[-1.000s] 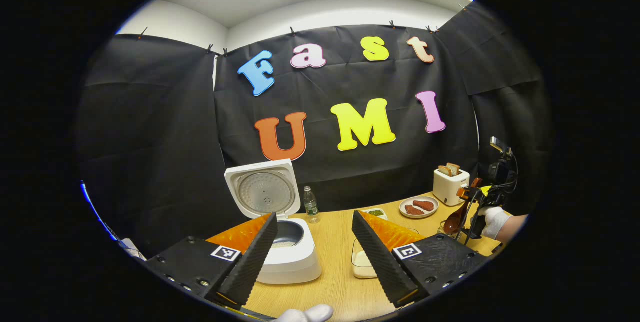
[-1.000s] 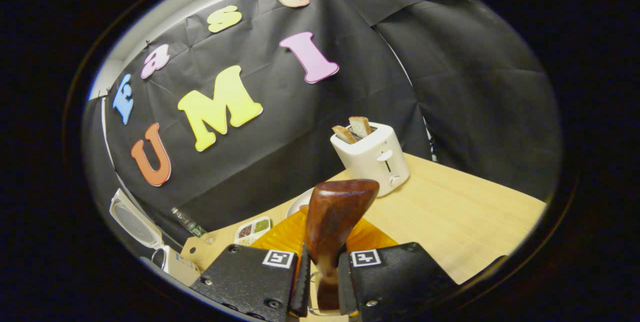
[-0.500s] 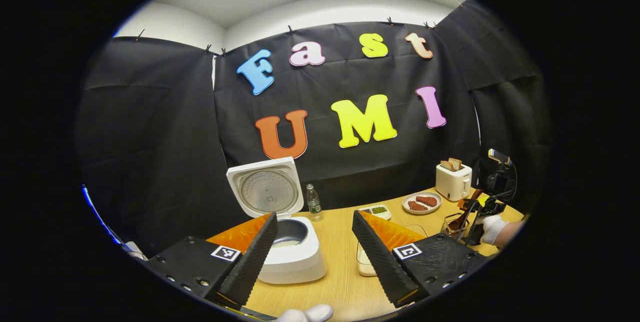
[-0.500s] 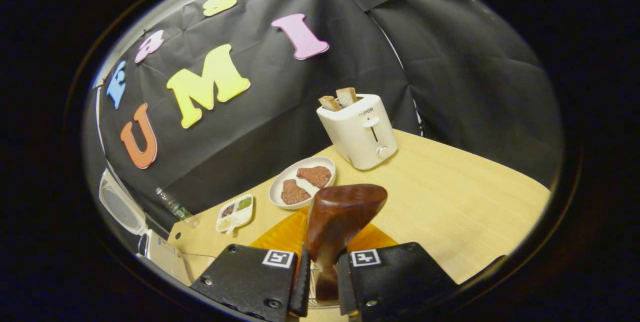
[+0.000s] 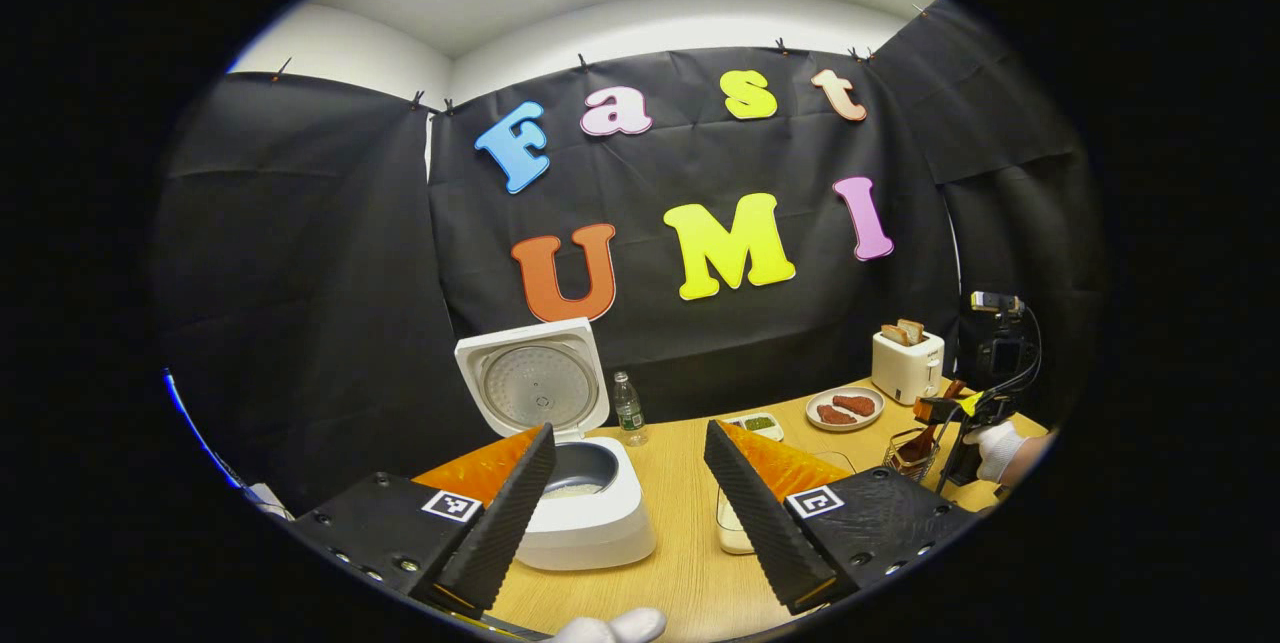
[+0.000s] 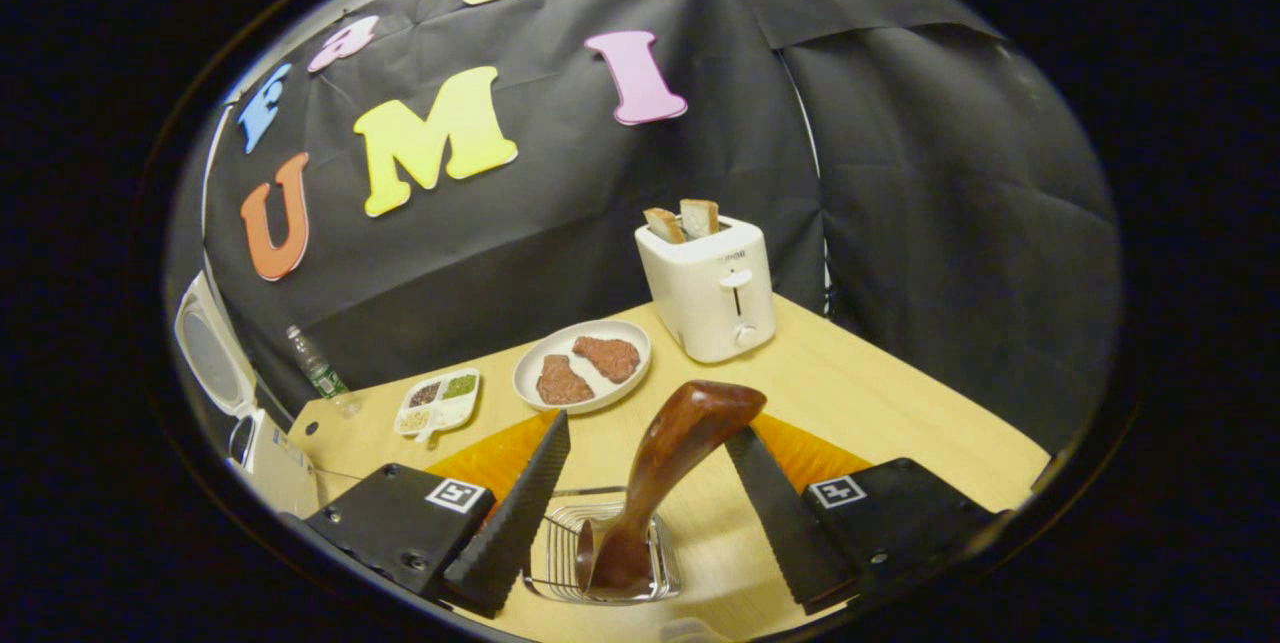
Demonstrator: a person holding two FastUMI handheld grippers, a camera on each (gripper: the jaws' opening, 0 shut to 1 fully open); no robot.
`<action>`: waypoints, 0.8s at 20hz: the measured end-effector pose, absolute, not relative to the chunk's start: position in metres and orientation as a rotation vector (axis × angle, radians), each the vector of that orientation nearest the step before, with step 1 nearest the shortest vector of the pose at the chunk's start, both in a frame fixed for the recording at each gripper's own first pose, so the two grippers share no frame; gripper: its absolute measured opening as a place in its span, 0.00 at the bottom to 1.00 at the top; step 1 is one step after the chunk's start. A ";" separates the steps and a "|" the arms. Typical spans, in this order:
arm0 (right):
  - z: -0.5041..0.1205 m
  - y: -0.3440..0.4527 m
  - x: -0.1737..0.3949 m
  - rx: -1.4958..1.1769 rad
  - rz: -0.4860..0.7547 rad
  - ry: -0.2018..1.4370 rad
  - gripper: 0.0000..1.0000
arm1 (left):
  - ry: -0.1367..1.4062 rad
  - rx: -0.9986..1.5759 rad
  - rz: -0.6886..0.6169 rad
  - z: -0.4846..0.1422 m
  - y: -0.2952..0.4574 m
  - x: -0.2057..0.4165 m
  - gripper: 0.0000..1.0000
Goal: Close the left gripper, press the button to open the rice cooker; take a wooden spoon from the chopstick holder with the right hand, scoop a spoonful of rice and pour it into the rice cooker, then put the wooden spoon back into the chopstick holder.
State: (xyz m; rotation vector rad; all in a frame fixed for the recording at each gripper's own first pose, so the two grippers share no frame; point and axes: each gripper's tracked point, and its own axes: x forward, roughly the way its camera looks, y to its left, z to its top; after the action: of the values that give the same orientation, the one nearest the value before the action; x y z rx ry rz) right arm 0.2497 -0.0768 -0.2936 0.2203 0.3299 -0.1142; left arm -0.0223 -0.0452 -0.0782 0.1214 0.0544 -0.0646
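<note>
The wooden spoon (image 6: 668, 463) stands bowl-down in the wire chopstick holder (image 6: 604, 553) at the near edge of the table (image 6: 900, 403), its handle leaning up and to the right, touching neither finger of the right gripper (image 6: 645, 508), whose jaws are spread wide on either side of it. In the left gripper view the same holder (image 5: 907, 450) sits at the far right of the table, with the right gripper (image 5: 960, 413) and a gloved hand (image 5: 998, 450) just beside it. The rice cooker (image 5: 585, 513) stands at the left with its lid (image 5: 533, 383) tilted up and rice showing in the pot. The left gripper (image 5: 630, 498) hangs near it with jaws spread, holding nothing. A clear container of rice (image 5: 732, 528) lies just right of the cooker. Farther back are a water bottle (image 5: 627, 408), a small divided dish (image 6: 438, 401), a plate (image 6: 530, 391) with two pieces of meat, and a toaster (image 6: 710, 288) with bread.
</note>
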 end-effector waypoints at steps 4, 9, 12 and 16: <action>-0.250 -0.084 0.220 0.127 -0.118 0.271 1.00 | 0.041 0.118 -0.059 -0.072 -0.038 -0.017 0.95; -0.155 -0.060 0.167 0.053 -0.058 0.135 1.00 | 0.028 0.103 -0.057 -0.063 -0.027 -0.008 0.95; -0.096 -0.033 0.129 0.064 0.001 0.053 0.99 | -0.003 0.112 -0.051 -0.051 -0.018 0.000 0.95; -0.044 0.000 0.076 0.079 0.057 0.011 1.00 | -0.039 0.092 -0.032 -0.029 -0.002 0.018 0.95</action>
State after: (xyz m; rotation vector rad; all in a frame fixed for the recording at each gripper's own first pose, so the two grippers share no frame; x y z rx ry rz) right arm 0.0759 -0.0001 -0.0442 0.0791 0.0113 0.0566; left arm 0.0178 -0.0022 -0.0288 0.0915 -0.0389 -0.0317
